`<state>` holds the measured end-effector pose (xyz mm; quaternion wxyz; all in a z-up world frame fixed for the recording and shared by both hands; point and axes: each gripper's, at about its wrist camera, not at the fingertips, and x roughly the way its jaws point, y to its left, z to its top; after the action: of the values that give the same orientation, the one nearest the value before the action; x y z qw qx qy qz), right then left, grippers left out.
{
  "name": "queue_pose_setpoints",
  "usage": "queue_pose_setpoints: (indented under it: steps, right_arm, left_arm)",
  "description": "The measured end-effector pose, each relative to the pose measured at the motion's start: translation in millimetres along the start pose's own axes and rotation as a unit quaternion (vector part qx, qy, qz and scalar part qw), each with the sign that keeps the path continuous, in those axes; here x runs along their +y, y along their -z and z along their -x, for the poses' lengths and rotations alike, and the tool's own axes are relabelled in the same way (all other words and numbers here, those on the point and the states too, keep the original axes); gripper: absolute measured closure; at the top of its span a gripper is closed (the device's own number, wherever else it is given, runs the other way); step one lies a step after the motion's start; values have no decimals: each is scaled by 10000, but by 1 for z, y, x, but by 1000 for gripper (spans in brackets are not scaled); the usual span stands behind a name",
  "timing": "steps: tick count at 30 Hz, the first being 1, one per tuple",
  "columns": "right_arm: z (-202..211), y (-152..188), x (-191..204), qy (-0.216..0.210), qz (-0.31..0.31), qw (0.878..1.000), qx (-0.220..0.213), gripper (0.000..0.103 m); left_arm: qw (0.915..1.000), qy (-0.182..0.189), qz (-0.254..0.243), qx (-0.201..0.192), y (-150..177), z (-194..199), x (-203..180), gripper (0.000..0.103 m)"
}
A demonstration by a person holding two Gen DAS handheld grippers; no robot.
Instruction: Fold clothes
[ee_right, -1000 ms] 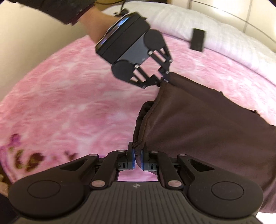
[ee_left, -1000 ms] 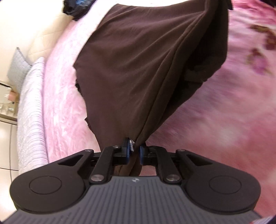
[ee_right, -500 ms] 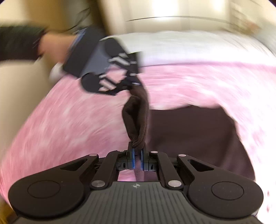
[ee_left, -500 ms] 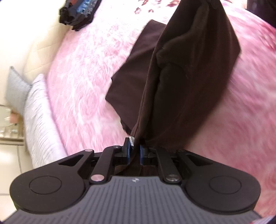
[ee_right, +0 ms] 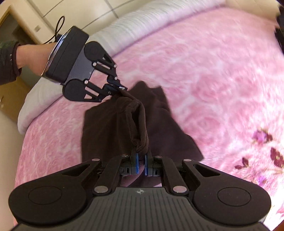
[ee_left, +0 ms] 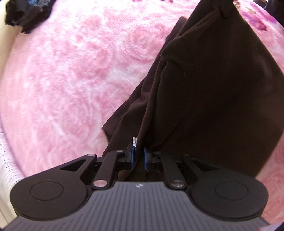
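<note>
While both tools are lifted over the bed, we record the following. Item one: a dark brown soft-knit garment (ee_right: 113,128), its upper edge raised, its lower part draping onto a fluffy pink rose-patterned blanket (ee_right: 213,74). Our left gripper (ee_left: 138,154) is clamped on one corner of that edge, the blue pads (ee_left: 132,156) pinching the cloth beside a small white label (ee_left: 134,142). Our right gripper (ee_right: 141,162) is clamped on the other end, where a rolled hem bunches between its pads. The short stretch of hem between the two tools sags in a loop. Item two: a black heap of clothing (ee_left: 24,14) lying on the blanket's far edge, well apart from the brown piece. Item three: a white ribbed bed cover (ee_right: 142,23) along the blanket's border. No containers to enter.
</note>
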<state>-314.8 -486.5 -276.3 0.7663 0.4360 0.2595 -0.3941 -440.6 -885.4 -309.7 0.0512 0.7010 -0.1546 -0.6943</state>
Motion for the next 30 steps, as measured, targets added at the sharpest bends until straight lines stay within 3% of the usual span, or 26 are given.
queue_pose_setpoints:
  steps: [5,7,9,10,12,16,19,21,23,25,27,29,30]
  right_arm:
    - [-15,-1,-36,-29,-351,9993,82,96]
    - [-23,0,-45,-49,-458,9988,162,95]
    - [-29,1,-52,-41,-632,9977,244,95]
    - [-32,2,-57,-18,-748,9968,275,94]
    - [-33,3,-63,57,-931,9953,269,83]
    - [-28,8,-71,44,-1192,9926,236,80]
    - [-24,13,-68,-15,-1262,9917,238,73]
    - [-24,16,-66,-76,-1295,9913,227,60]
    - [-27,18,-63,-93,-1310,9910,249,59]
    - [-31,19,-61,-71,-1295,9912,261,60]
    - [-34,20,-61,-4,-1307,9911,249,69]
    - [-36,20,-62,115,-1353,9904,272,78]
    - [-37,20,-62,175,-1376,9899,284,79]
  left_arm:
    - [9997,226,93,-26,-7,-24,4,93]
    - [9978,320,567,-89,-7,-29,14,89]
    - [9886,461,1409,-245,5,-24,30,83]
    - [9807,491,1860,-354,12,-20,38,77]
    - [9586,431,2759,-560,34,-8,50,75]
    - [9002,447,4253,-819,86,16,59,75]
    - [8704,505,4827,-824,113,13,54,75]
    - [8489,543,5192,-822,130,10,51,74]
    - [8399,586,5328,-851,133,-1,51,74]
    - [8393,637,5317,-935,124,-14,53,74]
    - [8390,688,5300,-1020,115,-28,56,75]
    - [8480,636,5194,-844,104,-43,58,88]
    - [8528,599,5138,-724,98,-49,59,102]
